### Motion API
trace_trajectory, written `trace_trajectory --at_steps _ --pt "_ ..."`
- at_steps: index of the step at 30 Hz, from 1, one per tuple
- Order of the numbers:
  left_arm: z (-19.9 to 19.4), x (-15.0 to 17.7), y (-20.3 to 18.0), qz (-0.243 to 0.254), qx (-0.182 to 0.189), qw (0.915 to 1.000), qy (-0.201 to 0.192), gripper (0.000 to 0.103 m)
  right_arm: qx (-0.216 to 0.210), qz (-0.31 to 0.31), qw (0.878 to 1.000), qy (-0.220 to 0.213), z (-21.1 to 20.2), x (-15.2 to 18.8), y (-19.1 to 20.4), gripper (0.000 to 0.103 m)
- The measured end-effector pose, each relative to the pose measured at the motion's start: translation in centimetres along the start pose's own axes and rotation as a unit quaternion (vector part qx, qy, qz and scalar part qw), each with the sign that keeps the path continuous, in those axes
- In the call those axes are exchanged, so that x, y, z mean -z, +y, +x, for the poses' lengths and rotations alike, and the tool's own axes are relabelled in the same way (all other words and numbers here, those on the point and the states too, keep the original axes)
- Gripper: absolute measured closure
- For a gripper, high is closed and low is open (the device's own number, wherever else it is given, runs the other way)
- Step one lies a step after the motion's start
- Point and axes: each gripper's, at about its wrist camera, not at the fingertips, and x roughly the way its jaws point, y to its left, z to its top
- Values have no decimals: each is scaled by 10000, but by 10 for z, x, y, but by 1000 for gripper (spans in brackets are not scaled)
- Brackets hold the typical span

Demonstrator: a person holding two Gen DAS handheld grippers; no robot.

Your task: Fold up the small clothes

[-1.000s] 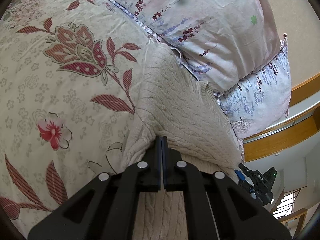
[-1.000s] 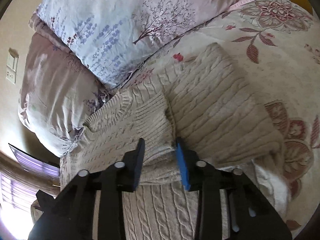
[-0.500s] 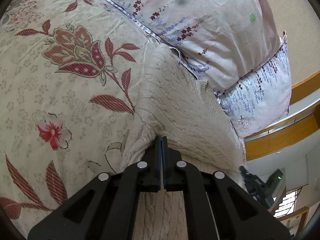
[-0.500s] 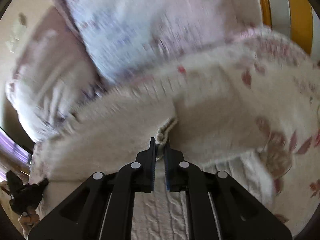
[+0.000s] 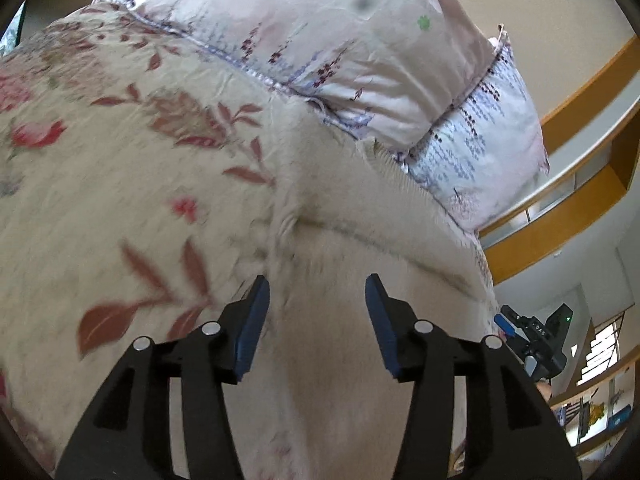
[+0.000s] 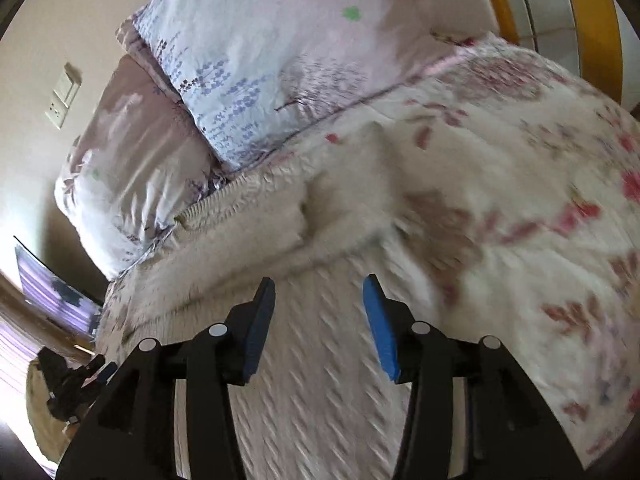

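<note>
Both grips released within the last second: left gripper (image 5: 316, 300) and right gripper (image 6: 318, 304) now spread wide, holding nothing. Sweater (image 6: 248, 220) lying on bedspread (image 5: 120, 160) beside pillows (image 5: 320, 40), top portion folded over. Fold judged set; next fold pending.

Left tool (image 5: 317, 294) gapes wide above the blurred cream sweater (image 5: 352, 248) on the floral bedspread (image 5: 100, 168)

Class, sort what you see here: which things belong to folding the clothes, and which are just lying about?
Part of the job:
sweater
left tongs, open
right tongs, open

Just lying about:
pillows
quilt
wall switch
</note>
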Motion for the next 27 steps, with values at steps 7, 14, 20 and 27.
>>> trace_trajectory --at_steps 7,14,20,27 --pt "-14 33 11 -131 261 9994 206 54 -135 380 9988 291 -32 33 -40 55" --pt "-18 57 2 -38 428 9987 281 56 -416 400 9961 670 -33 60 -47 58" --pt "-19 77 -3 -35 708 9962 506 72 -963 323 9895 1028 -38 76 -43 66" --pt "-23 109 0 -145 1253 9888 793 79 -1399 88 9825 1223 -53 96 -35 67"
